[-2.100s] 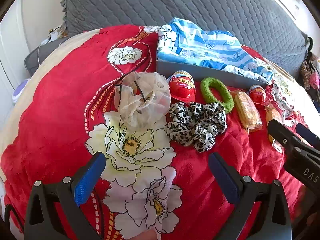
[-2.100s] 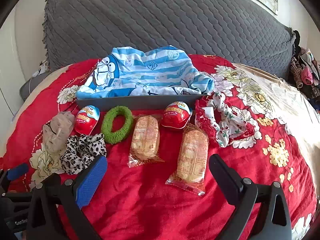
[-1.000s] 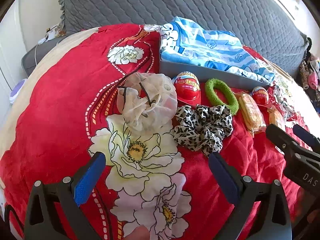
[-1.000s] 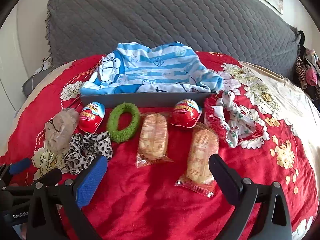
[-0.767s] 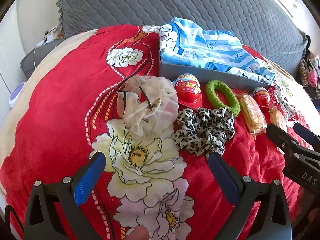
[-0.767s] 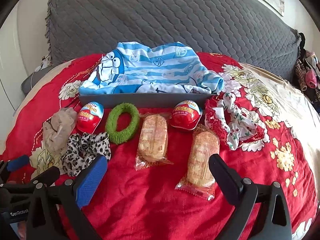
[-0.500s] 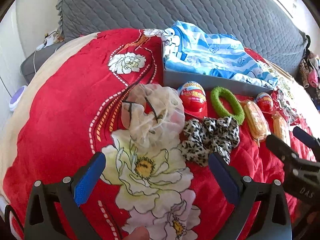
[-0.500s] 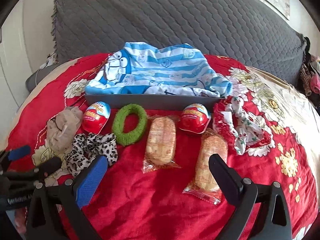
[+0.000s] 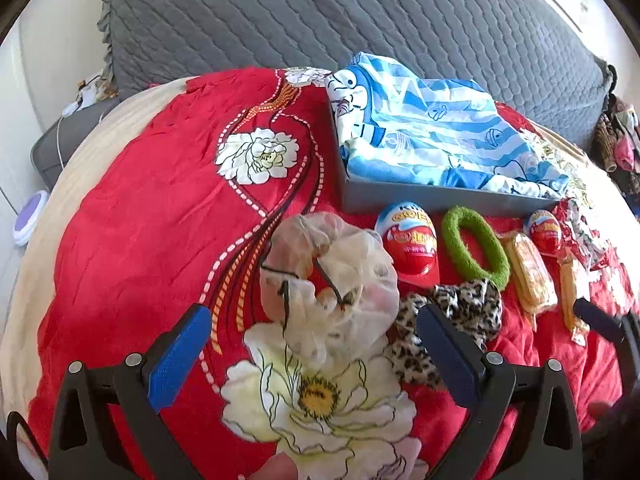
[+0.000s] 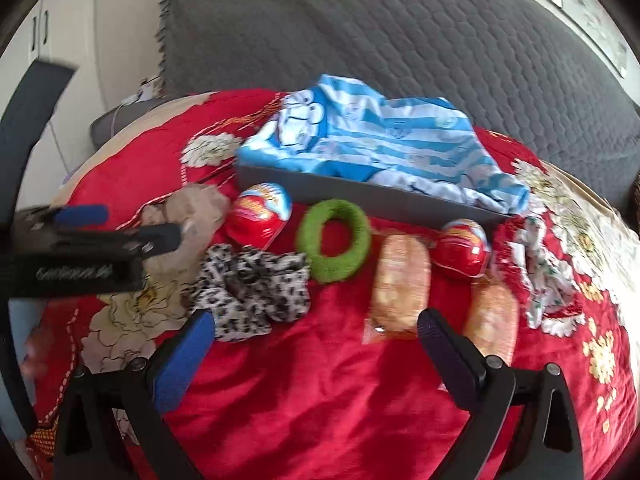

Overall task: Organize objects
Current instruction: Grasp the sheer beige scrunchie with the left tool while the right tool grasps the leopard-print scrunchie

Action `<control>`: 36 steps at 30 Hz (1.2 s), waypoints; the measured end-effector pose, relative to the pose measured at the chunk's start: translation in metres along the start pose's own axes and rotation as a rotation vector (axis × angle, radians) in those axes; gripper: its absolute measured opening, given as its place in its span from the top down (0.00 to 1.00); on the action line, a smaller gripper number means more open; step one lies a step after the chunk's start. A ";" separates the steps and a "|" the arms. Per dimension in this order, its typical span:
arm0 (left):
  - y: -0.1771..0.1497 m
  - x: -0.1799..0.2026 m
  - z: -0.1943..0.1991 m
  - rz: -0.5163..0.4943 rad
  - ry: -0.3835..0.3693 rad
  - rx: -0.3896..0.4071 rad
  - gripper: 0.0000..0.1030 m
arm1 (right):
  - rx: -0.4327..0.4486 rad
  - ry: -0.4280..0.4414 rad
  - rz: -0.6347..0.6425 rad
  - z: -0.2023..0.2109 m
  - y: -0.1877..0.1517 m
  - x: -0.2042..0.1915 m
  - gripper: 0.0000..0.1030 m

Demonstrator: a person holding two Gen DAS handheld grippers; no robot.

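My left gripper [image 9: 312, 356] is open, its jaws standing either side of the near edge of a sheer beige scrunchie [image 9: 332, 280] on the red floral bedspread. Right of it lie a leopard scrunchie [image 9: 460, 320], a red chocolate egg [image 9: 412, 240] and a green ring scrunchie [image 9: 476, 248]. My right gripper [image 10: 316, 356] is open and empty, hovering just short of the leopard scrunchie [image 10: 252, 284] and a wrapped snack [image 10: 400, 284]. The right wrist view is blurred and shows the left gripper [image 10: 128, 226] at the beige scrunchie [image 10: 200, 208].
A grey box [image 9: 440, 196] holding a blue striped cloth [image 9: 420, 132] stands behind the row. A second egg [image 10: 462, 248], a second snack [image 10: 492, 320] and a red floral scrunchie [image 10: 548, 272] lie to the right. A grey quilted headboard [image 9: 320, 12] is behind.
My left gripper has moved forward to the beige scrunchie. My right gripper has moved in closer and swung left, blurring its view. Both stay open.
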State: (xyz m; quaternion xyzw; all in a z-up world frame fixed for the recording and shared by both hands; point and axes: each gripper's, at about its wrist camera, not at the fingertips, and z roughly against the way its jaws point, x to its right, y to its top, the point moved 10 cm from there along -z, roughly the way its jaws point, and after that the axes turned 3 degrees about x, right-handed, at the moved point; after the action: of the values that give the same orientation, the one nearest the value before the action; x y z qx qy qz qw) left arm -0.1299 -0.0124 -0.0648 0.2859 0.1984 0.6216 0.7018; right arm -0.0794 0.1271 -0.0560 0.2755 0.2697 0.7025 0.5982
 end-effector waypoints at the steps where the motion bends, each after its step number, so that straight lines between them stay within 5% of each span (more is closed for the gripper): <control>1: 0.003 0.000 -0.002 -0.001 -0.001 0.000 0.01 | -0.002 0.006 0.010 -0.001 -0.001 -0.003 0.01; 12: 0.026 0.001 -0.021 -0.051 -0.007 -0.002 0.01 | -0.018 0.056 0.092 -0.019 -0.002 -0.032 0.06; 28: 0.019 -0.009 -0.047 -0.037 -0.025 -0.050 0.01 | -0.059 0.065 0.103 -0.046 0.000 -0.038 0.11; 36: 0.014 0.004 -0.056 -0.059 -0.070 -0.075 0.01 | -0.108 0.086 0.118 -0.056 -0.007 -0.040 0.28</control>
State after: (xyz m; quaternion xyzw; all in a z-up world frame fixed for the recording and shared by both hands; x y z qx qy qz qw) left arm -0.1758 0.0010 -0.0980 0.2750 0.1585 0.5972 0.7366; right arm -0.1093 0.0854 -0.1031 0.2275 0.2402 0.7613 0.5577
